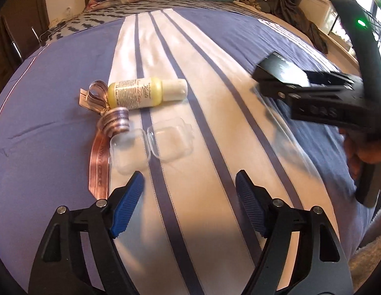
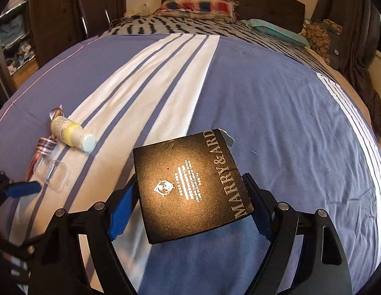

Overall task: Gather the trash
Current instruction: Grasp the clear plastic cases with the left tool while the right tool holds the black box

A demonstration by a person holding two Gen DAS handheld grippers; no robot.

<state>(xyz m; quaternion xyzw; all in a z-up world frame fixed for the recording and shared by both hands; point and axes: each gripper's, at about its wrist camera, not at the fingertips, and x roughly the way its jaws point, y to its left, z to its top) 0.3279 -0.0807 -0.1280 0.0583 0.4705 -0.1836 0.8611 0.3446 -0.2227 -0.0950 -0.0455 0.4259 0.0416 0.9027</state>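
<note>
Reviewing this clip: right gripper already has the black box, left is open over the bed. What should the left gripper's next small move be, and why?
Probably ease the left gripper forward and slightly left, to bracket the clear plastic case. Its jaws stand open and hold nothing, the case lies nearest ahead on the bedspread, and the right gripper is occupied with the black box. The bottle and ribbon lie farther off.
</note>
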